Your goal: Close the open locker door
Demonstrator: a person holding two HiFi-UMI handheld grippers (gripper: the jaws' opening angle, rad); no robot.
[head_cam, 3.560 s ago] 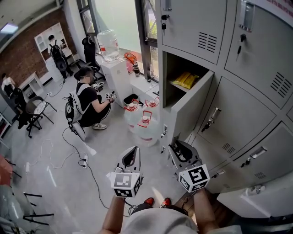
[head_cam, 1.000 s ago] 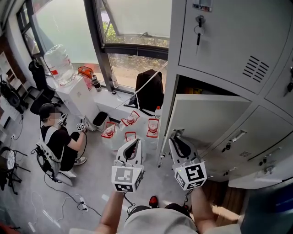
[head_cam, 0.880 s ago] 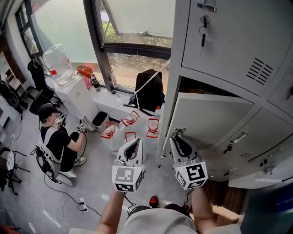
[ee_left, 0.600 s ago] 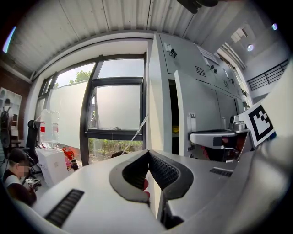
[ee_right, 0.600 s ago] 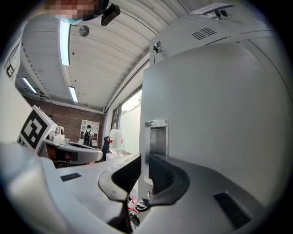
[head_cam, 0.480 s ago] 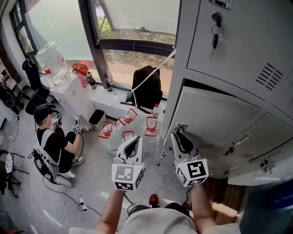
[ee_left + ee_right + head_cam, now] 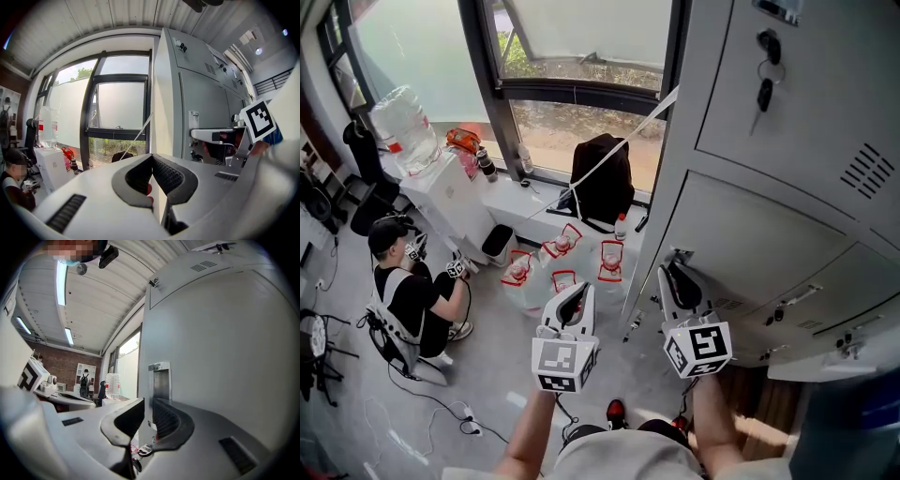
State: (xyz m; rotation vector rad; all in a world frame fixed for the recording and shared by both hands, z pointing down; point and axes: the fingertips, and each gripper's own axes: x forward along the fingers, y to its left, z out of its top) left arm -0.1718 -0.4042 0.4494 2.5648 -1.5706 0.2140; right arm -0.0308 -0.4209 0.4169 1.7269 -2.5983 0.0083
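Though shut, locker door [image 7: 759, 234] beside right gripper [image 7: 676, 269]

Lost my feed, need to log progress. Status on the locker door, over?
Left claw shut, idle. Right claw slightly apart, tip at the locker door latch edge. Door looks flush, closed. Nothing blocking.

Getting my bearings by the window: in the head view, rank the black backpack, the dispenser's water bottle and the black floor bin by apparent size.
1. Black backpack, slightly largest.
2. Water bottle, close behind; distances differ, so unsure.
3. Floor bin, smallest.
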